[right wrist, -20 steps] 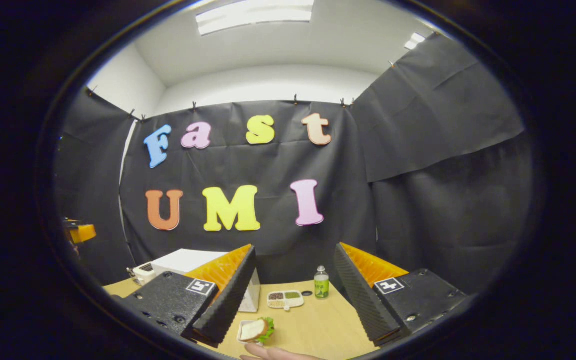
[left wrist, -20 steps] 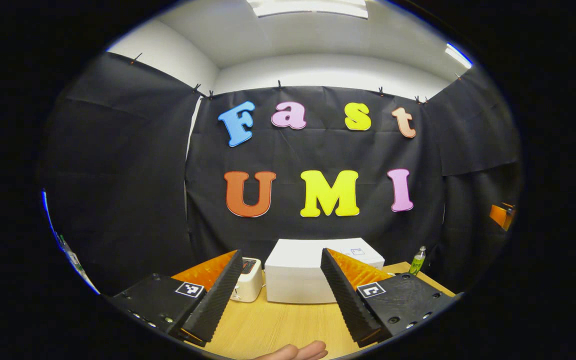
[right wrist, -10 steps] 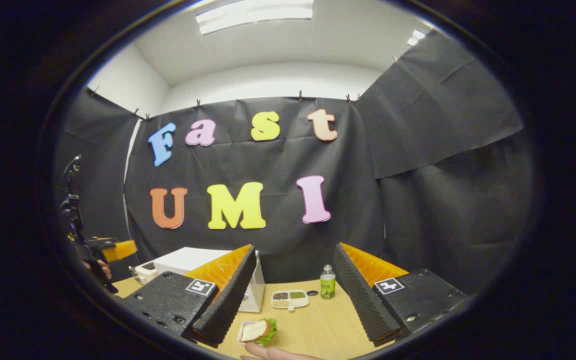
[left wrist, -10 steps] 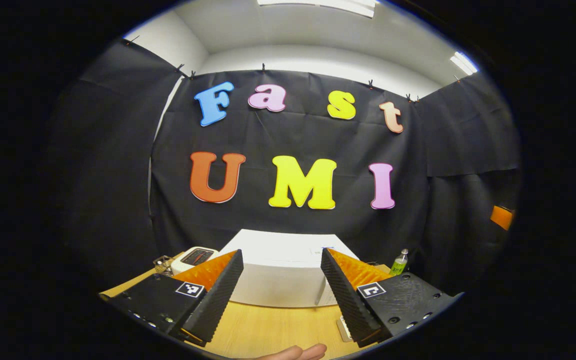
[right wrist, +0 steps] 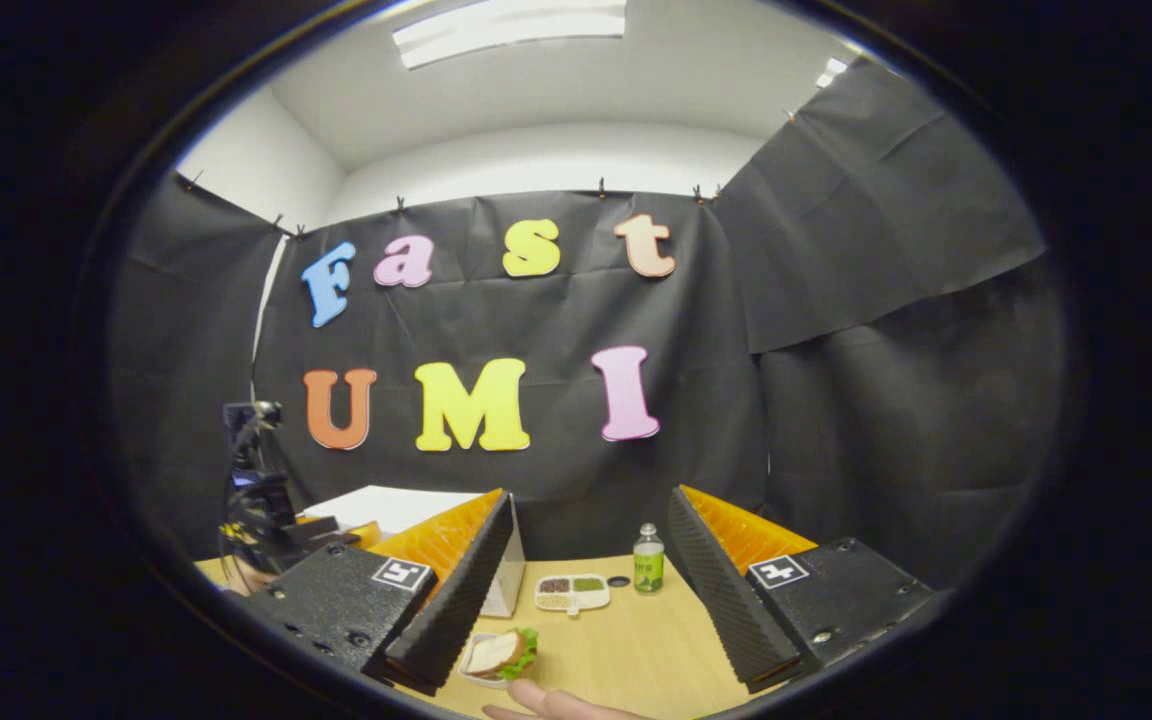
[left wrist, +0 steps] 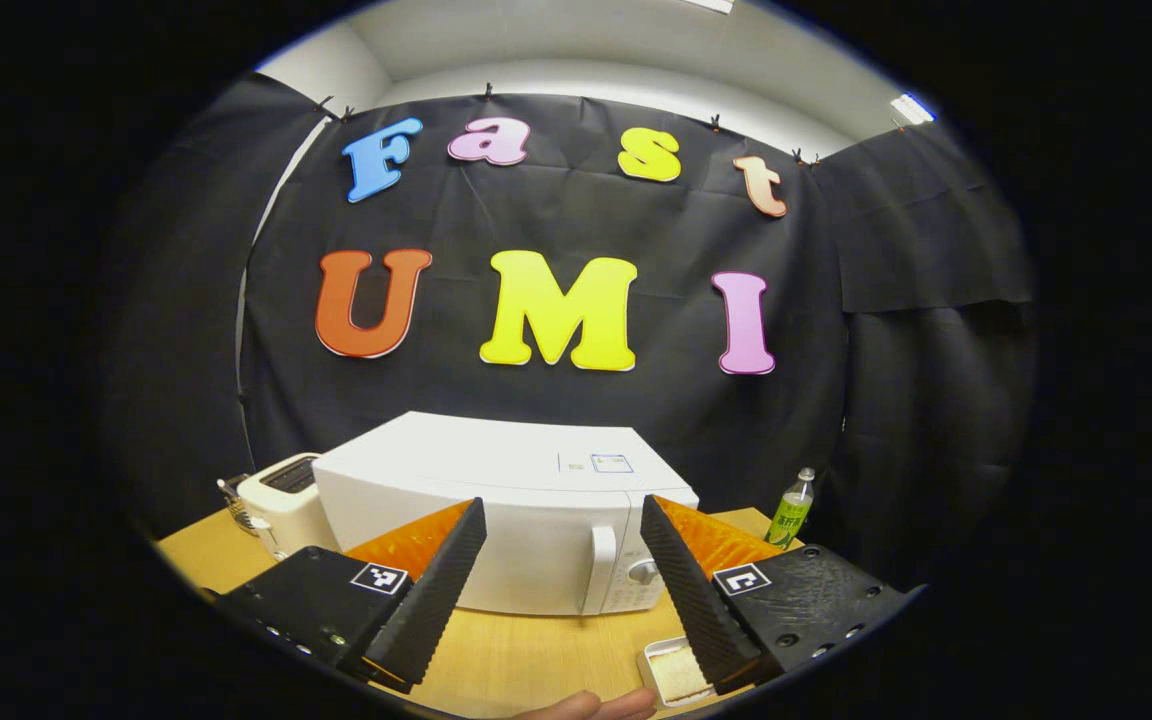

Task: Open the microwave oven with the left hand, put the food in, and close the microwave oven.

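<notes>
Your left gripper is spread, framing the closed microwave oven at lower centre. Your right gripper is spread and empty; the sandwich sits on the table, bottom centre.

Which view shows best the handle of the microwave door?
The left gripper view: the handle faces the camera on the shut microwave. In the right gripper view the microwave shows its top, and I cannot make out the handle.
</notes>
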Action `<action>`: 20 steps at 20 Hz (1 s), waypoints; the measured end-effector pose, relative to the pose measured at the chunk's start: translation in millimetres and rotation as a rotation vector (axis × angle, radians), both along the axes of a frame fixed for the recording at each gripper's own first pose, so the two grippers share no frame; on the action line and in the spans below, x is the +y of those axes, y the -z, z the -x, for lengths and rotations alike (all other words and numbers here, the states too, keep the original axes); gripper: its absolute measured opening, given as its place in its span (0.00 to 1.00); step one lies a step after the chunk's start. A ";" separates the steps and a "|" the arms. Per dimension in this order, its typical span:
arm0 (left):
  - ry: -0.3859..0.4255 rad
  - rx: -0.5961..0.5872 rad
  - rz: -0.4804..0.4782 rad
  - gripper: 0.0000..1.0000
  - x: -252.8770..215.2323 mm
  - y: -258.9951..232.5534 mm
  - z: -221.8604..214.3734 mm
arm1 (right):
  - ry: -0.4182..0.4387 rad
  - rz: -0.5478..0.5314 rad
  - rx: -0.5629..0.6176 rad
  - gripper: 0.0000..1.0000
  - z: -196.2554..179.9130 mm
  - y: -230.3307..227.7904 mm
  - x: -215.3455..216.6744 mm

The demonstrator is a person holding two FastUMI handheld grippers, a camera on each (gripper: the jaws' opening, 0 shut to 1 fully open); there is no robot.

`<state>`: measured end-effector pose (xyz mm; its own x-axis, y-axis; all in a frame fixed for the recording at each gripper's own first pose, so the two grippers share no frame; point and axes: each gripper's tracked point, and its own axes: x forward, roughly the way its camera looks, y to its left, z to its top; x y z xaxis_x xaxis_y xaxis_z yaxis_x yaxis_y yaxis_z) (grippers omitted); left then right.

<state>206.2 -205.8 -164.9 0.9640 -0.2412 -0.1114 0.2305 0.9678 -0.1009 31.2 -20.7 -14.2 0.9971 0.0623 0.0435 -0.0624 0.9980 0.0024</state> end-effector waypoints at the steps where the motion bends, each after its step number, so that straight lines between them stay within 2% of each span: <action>1: 0.009 0.013 -0.008 0.95 -9.0 14.8 -8.9 | 0.005 0.008 0.001 1.00 -1.0 1.7 -5.3; 5: 0.024 0.042 -0.076 0.95 -34.5 70.6 -42.3 | 0.045 0.037 -0.006 1.00 -3.7 0.4 -23.8; 9: 0.013 0.058 -0.070 0.95 -47.6 100.5 -65.5 | 0.041 0.057 -0.010 1.00 -6.5 -0.3 -25.3; 10: 0.003 0.064 -0.062 0.95 -47.6 107.3 -70.1 | 0.038 0.059 -0.009 0.92 -8.0 1.3 -26.6; 11: -0.007 0.071 -0.055 0.95 -46.8 112.7 -73.7 | 0.033 0.058 -0.004 1.00 -8.6 2.6 -26.4; 13: -0.020 0.065 -0.042 0.95 -45.9 116.7 -80.2 | 0.022 0.060 0.014 1.00 -10.3 7.6 -26.2; 14: -0.022 0.076 -0.047 0.94 -48.1 121.2 -80.2 | 0.017 0.061 0.021 0.91 -11.4 9.9 -25.9; 18: -0.077 0.041 -0.083 0.91 -41.4 121.2 -85.7 | 0.016 0.074 0.007 0.92 -14.9 5.4 -25.9; 19: -0.081 0.040 -0.072 0.90 -41.5 121.3 -82.7 | 0.013 0.078 0.005 1.00 -15.0 5.0 -24.3; 20: -0.081 0.040 -0.059 0.91 -42.5 123.1 -85.8 | 0.009 0.081 0.004 0.92 -14.8 5.9 -23.5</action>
